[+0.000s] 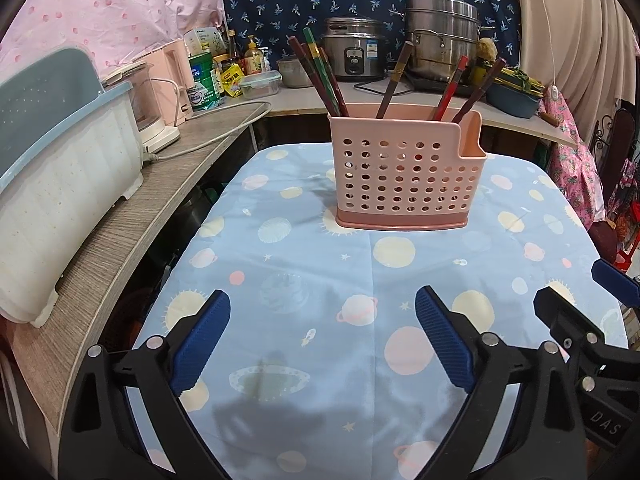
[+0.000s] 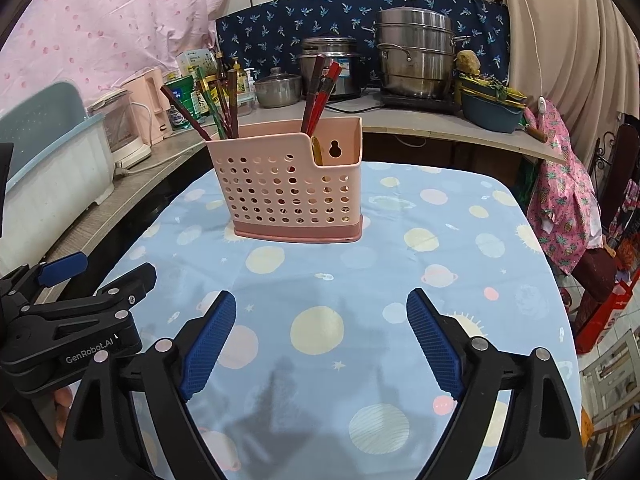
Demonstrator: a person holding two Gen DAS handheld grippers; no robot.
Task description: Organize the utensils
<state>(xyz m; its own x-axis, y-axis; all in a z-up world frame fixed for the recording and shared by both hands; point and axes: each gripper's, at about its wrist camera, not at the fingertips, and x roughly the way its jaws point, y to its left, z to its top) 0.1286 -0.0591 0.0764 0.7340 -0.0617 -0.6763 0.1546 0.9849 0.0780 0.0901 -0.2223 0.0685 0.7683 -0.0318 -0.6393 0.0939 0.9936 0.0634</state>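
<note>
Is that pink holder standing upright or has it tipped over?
Upright. The pink holder rests flat on its base on the tablecloth, and the chopsticks lean out of its open top.

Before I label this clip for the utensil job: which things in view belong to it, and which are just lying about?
Belong to the job:
- pink holder
- chopsticks standing in it
- left gripper and right gripper, jaws open, empty

Lying about:
- rice cooker
- steel steamer pots
- dish rack
- bottles and cans
- planet-print tablecloth
</note>
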